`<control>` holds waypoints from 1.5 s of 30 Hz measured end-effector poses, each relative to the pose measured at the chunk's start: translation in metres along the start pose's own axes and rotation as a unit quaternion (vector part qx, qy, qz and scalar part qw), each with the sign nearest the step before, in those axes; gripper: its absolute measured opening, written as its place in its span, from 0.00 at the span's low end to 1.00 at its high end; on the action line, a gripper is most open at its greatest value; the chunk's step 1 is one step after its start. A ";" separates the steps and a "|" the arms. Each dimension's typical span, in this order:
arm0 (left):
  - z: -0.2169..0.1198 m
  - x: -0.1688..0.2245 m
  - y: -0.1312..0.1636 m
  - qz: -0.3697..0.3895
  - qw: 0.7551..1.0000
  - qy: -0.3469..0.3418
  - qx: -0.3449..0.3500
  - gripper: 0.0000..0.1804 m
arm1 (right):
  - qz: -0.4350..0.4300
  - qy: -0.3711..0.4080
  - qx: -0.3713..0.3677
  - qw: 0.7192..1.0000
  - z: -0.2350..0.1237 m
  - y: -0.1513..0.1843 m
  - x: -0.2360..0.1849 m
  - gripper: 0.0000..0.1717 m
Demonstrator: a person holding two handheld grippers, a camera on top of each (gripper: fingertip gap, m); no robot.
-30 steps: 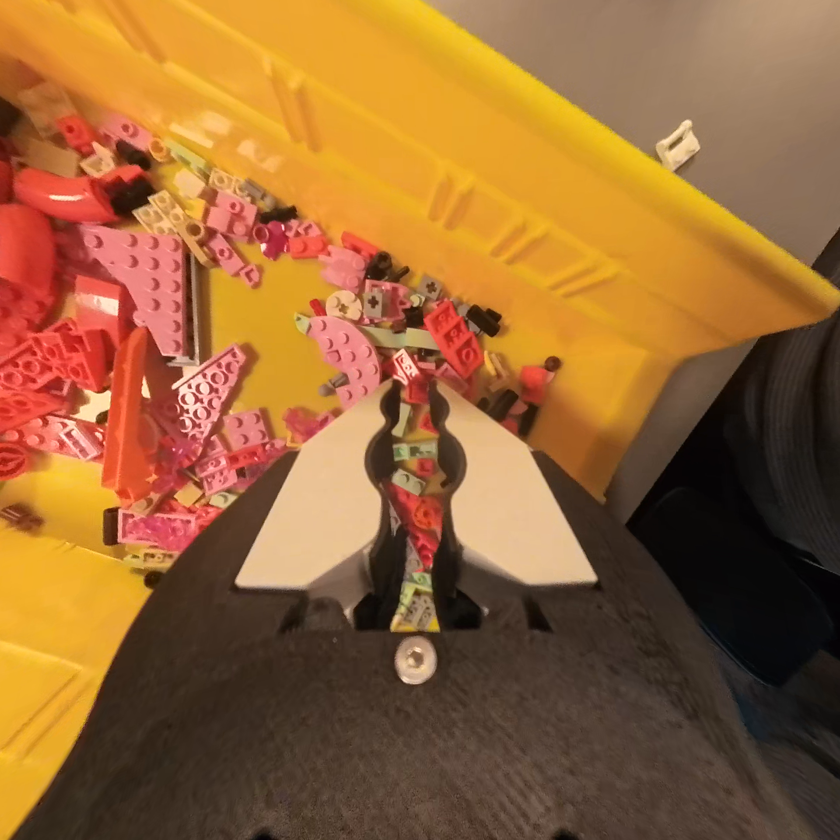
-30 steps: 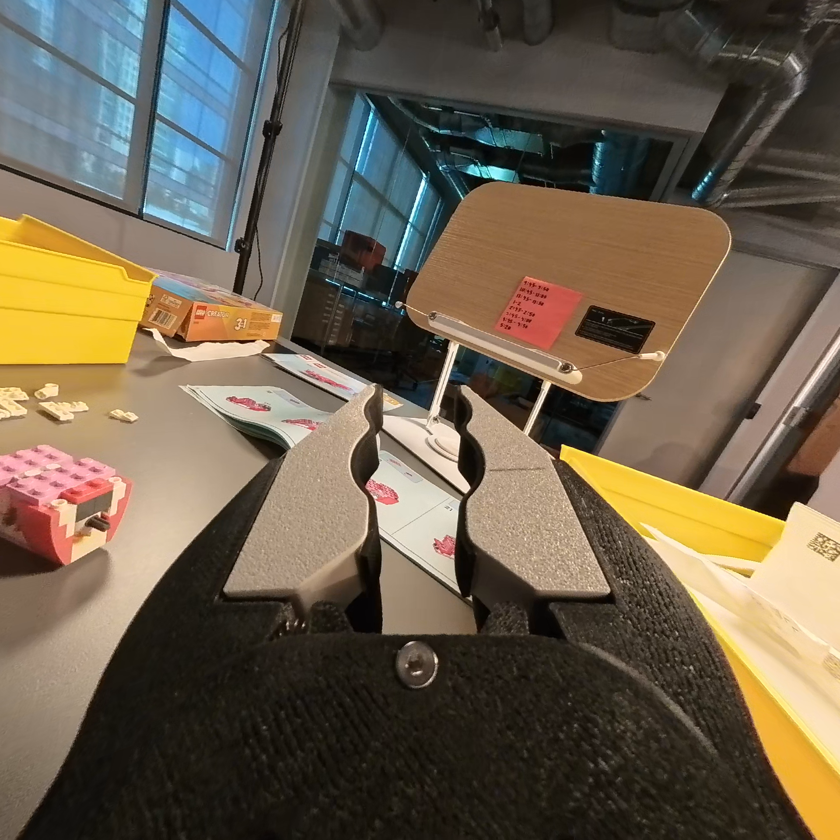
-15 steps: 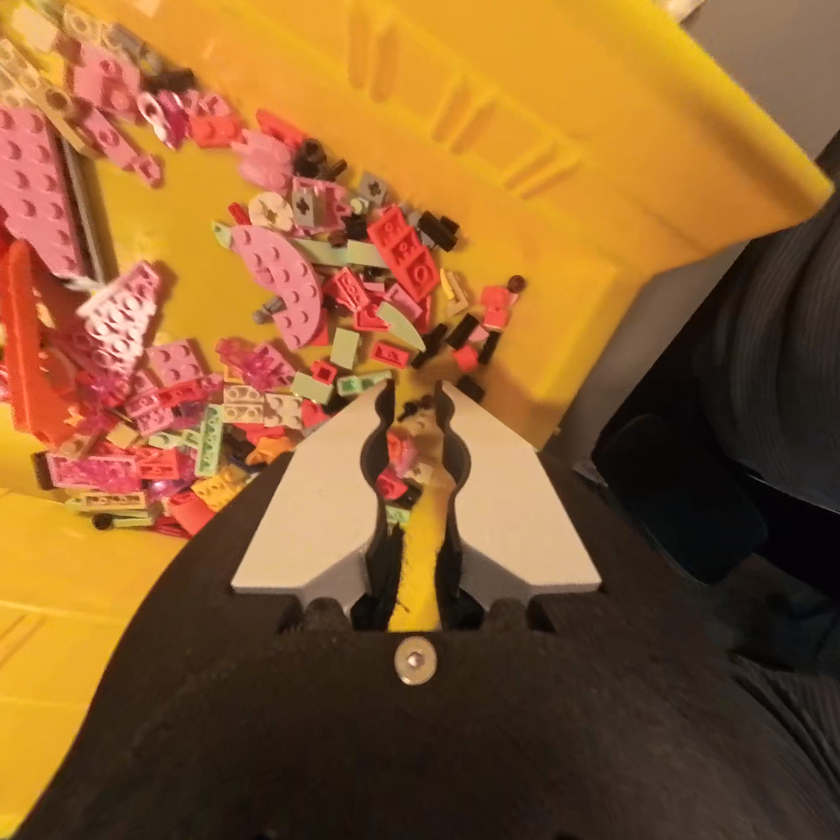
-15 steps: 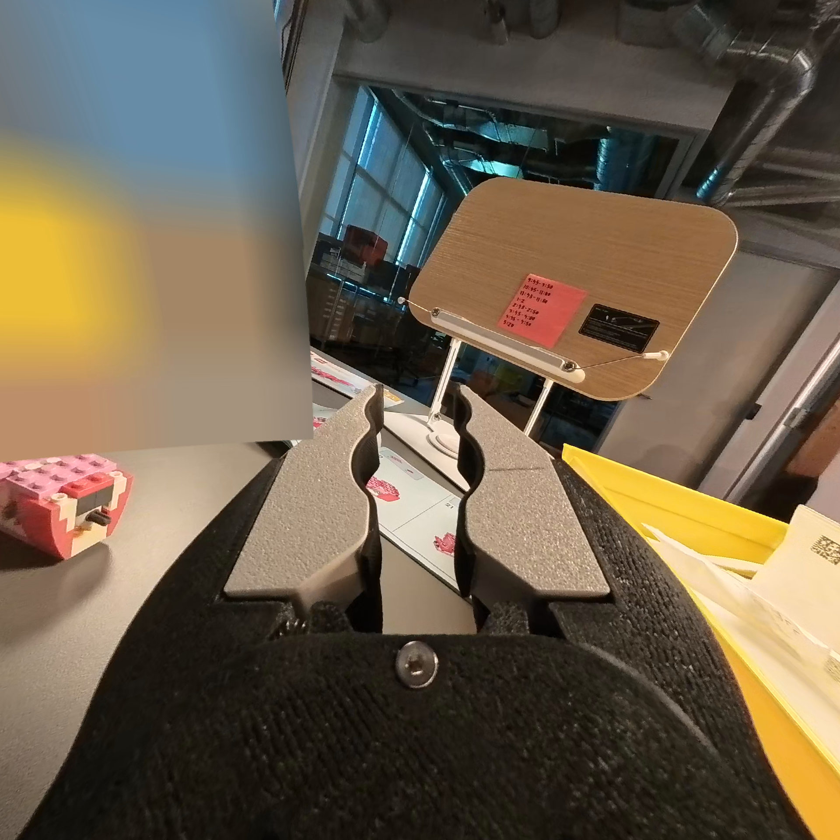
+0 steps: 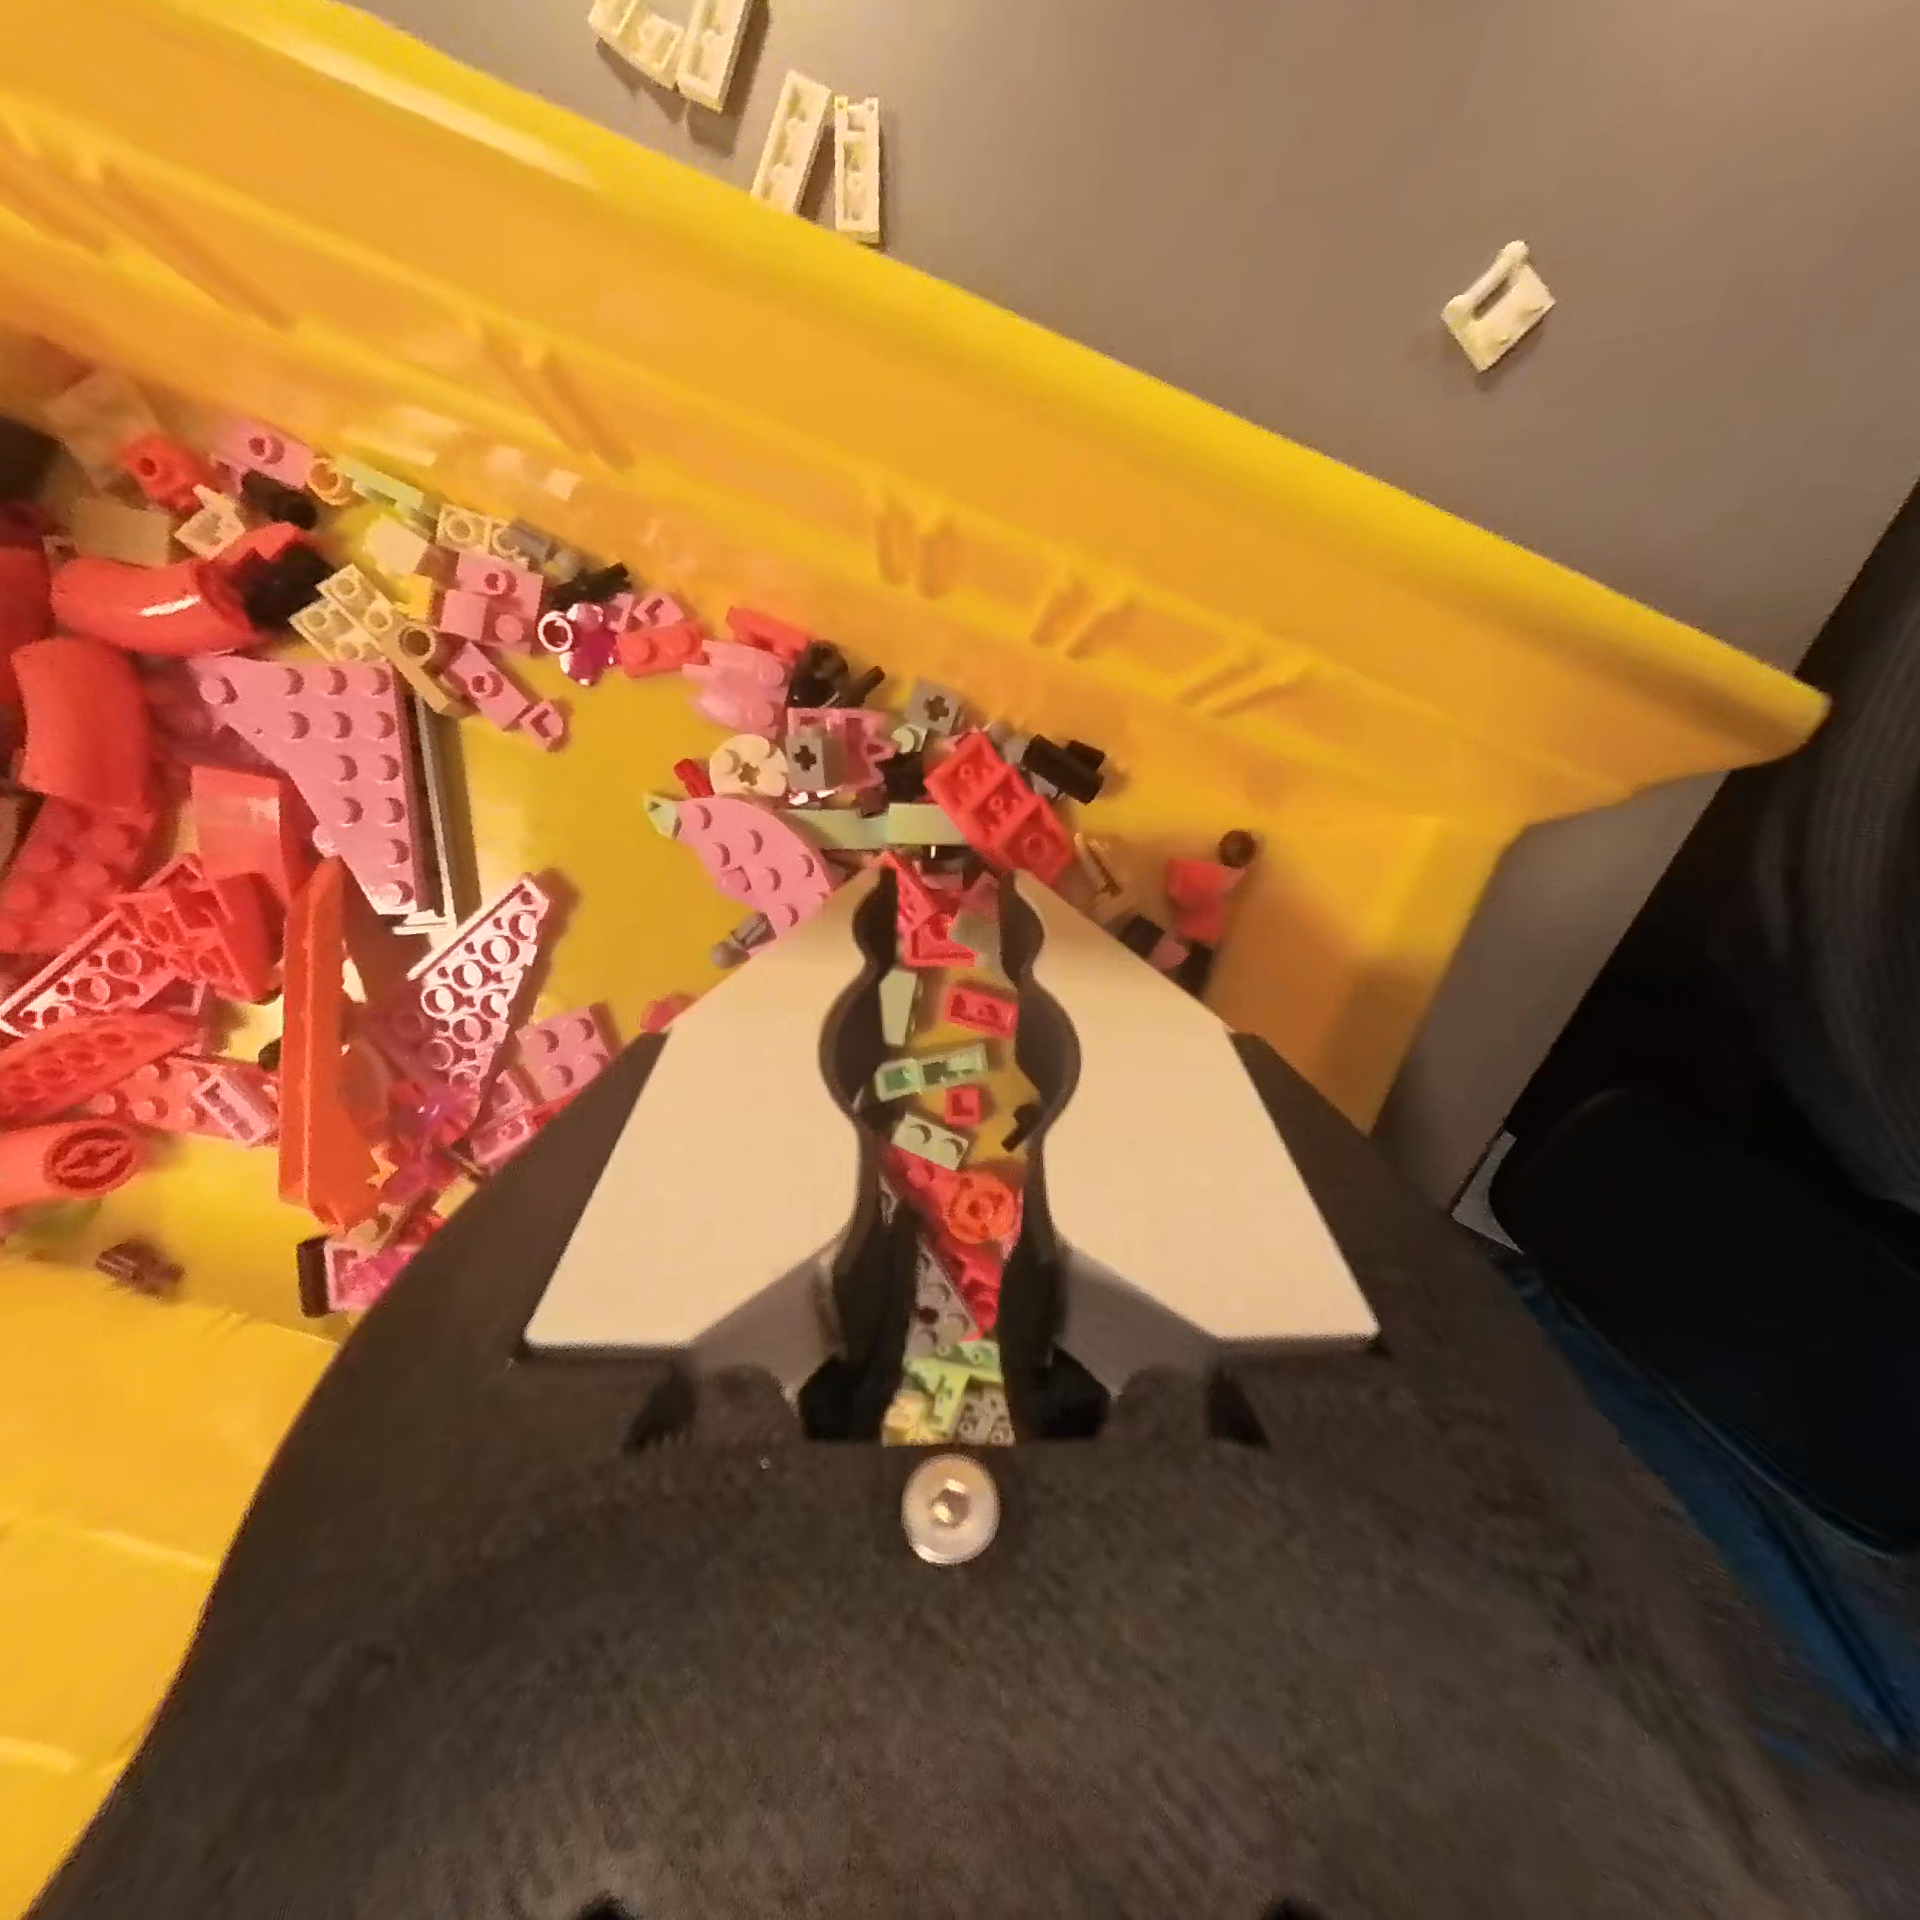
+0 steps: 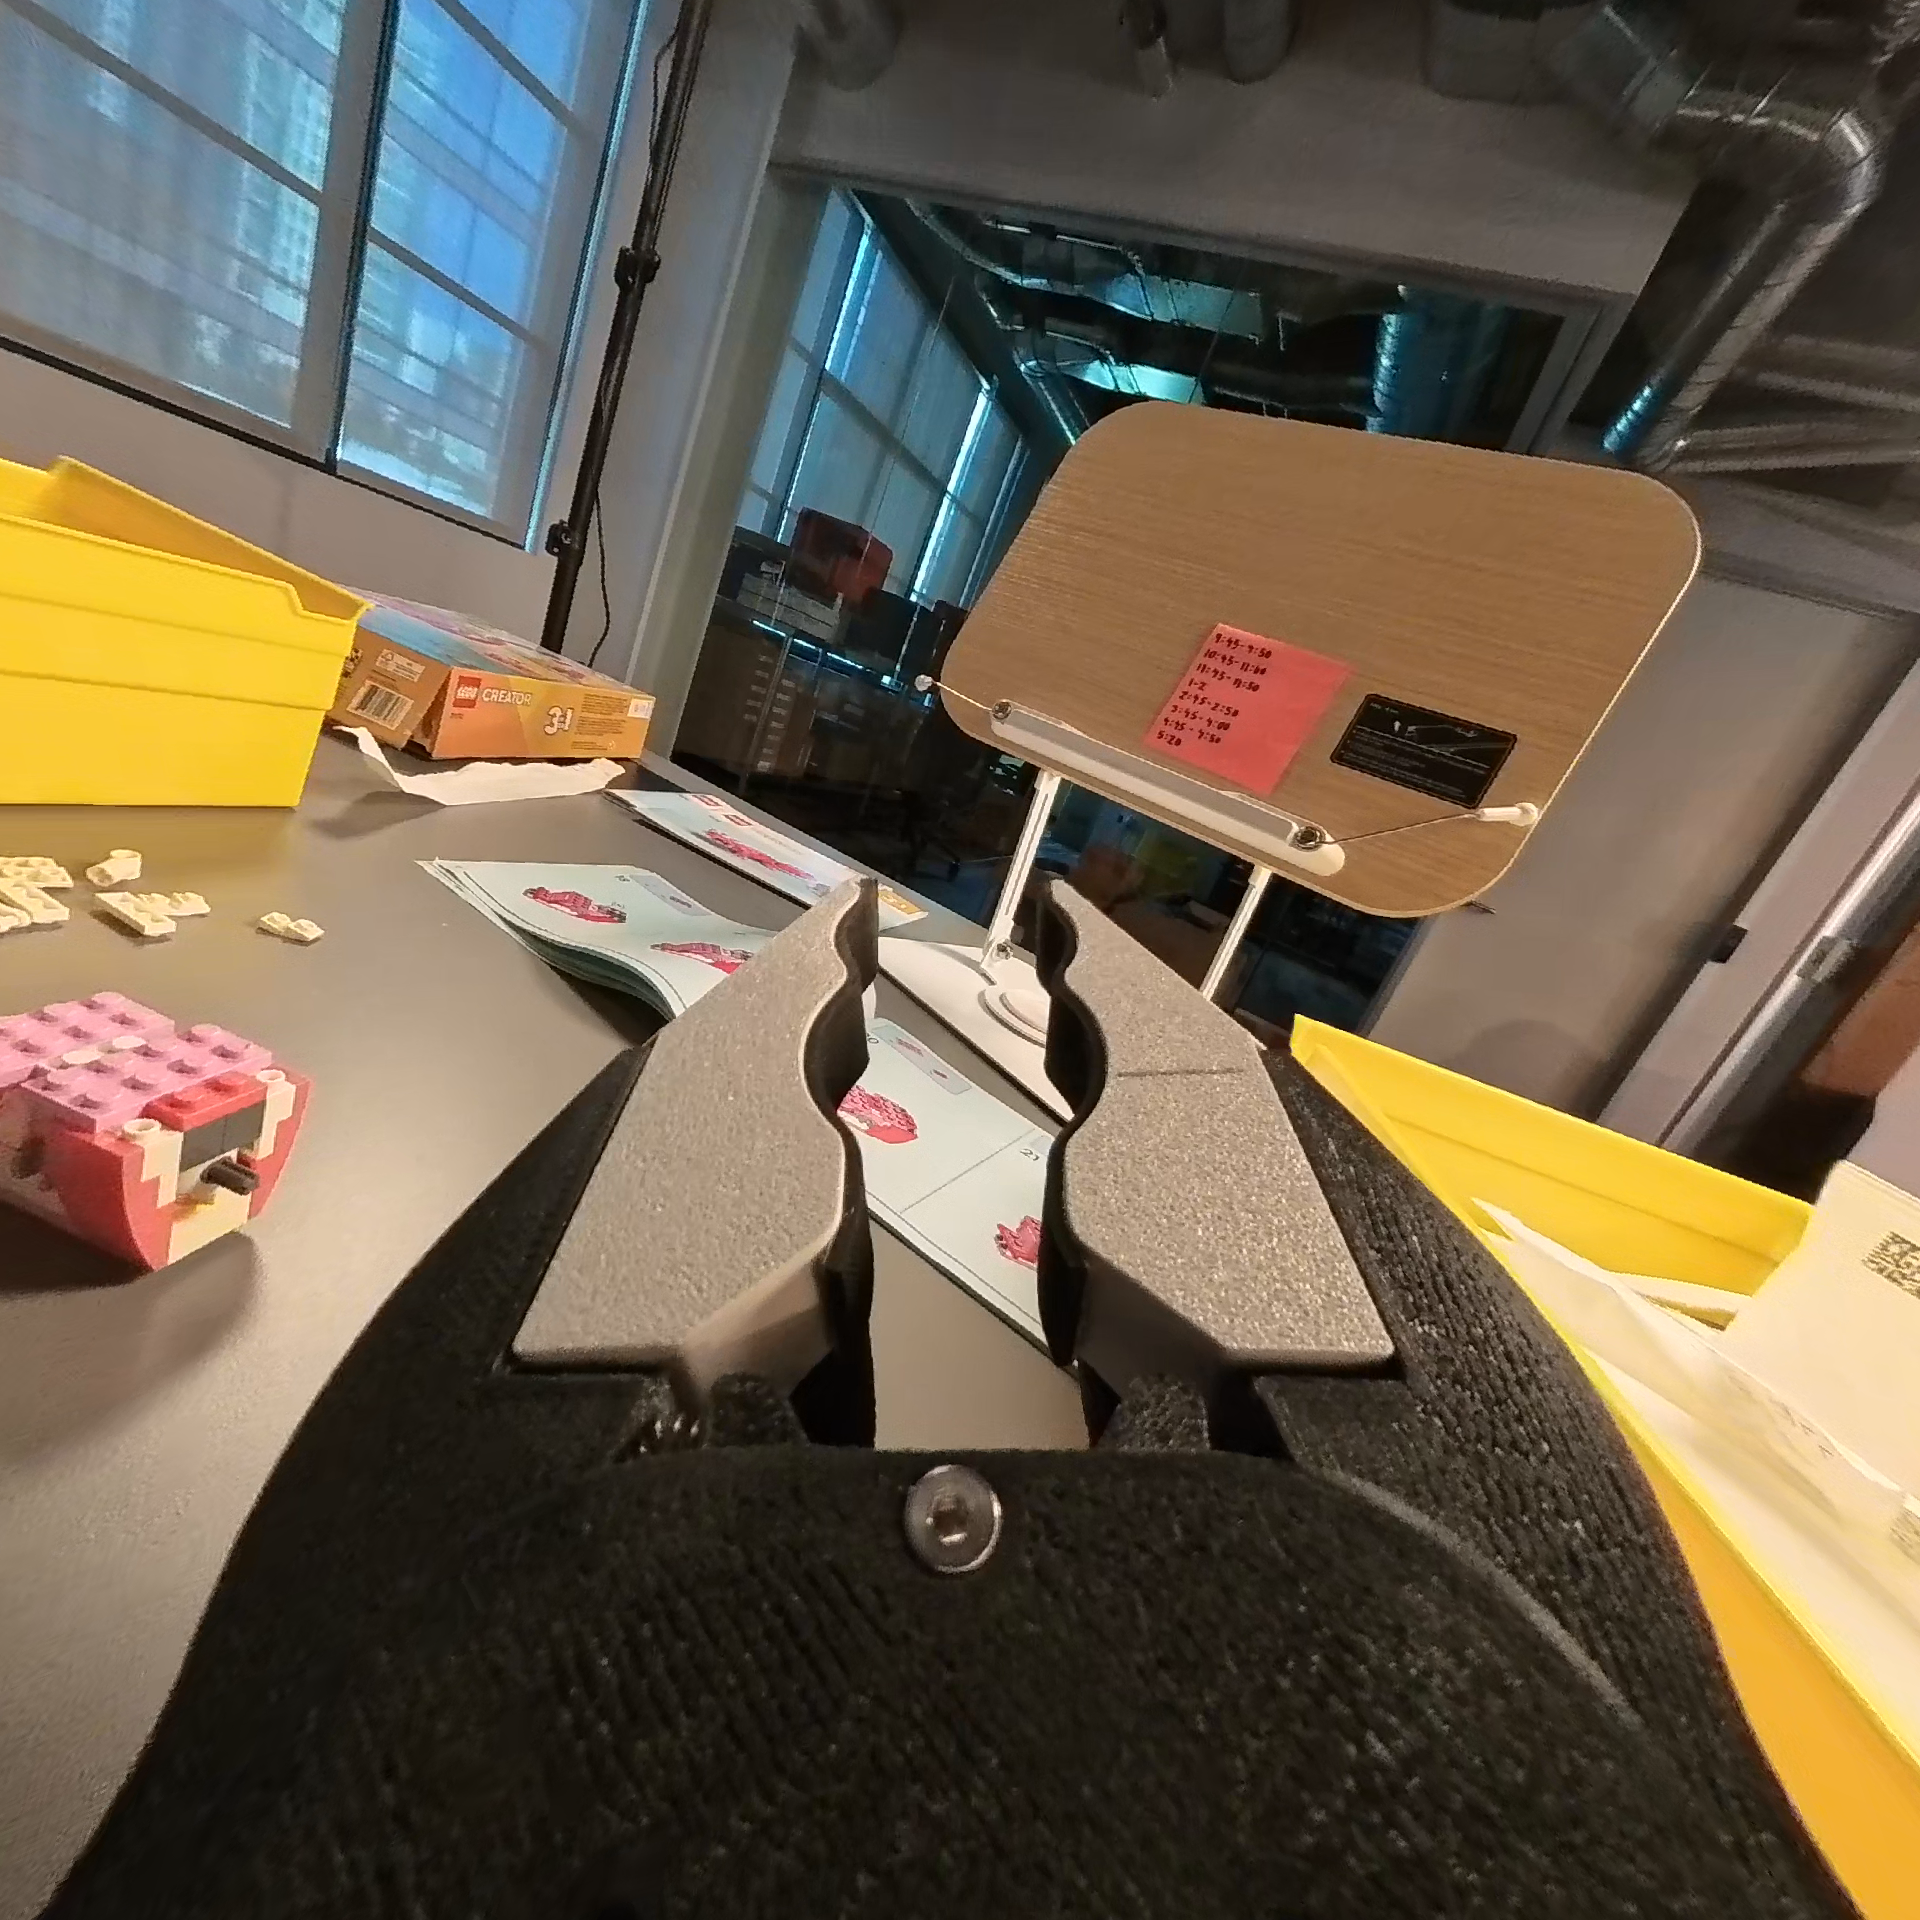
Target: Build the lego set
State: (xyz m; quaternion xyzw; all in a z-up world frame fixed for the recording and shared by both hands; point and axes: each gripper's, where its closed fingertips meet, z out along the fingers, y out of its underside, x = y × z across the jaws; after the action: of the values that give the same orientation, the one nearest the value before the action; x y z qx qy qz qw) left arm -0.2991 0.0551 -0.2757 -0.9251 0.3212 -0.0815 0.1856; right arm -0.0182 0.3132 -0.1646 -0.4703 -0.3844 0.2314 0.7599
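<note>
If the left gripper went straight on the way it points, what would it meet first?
Probably the small red piece seen between the open left gripper fingertips, atop the loose bricks in the yellow bin; depth is unclear.

Loose bricks (image 5: 966,800) crowd the yellow bin's wall (image 5: 1039,540); bare floor (image 5: 613,831) lies leftward.

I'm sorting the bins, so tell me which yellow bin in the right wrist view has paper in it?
The yellow bin at the right edge, beside the right gripper; the stacked yellow bins far left show no paper.

Office workspace: large windows (image 6: 187,208); exposed ducts (image 6: 1714,156); desk (image 6: 416,1039)
</note>
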 end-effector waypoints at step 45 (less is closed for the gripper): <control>0.004 0.003 0.024 -0.044 0.998 0.012 -0.038 0.04 | -0.002 -0.003 -0.004 1.000 0.000 0.001 -0.001 0.16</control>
State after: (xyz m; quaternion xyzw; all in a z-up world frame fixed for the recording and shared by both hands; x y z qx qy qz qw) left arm -0.3091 0.0373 -0.2887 -0.9436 0.2850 -0.0889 0.1430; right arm -0.0190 0.3131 -0.1662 -0.4717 -0.3885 0.2297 0.7575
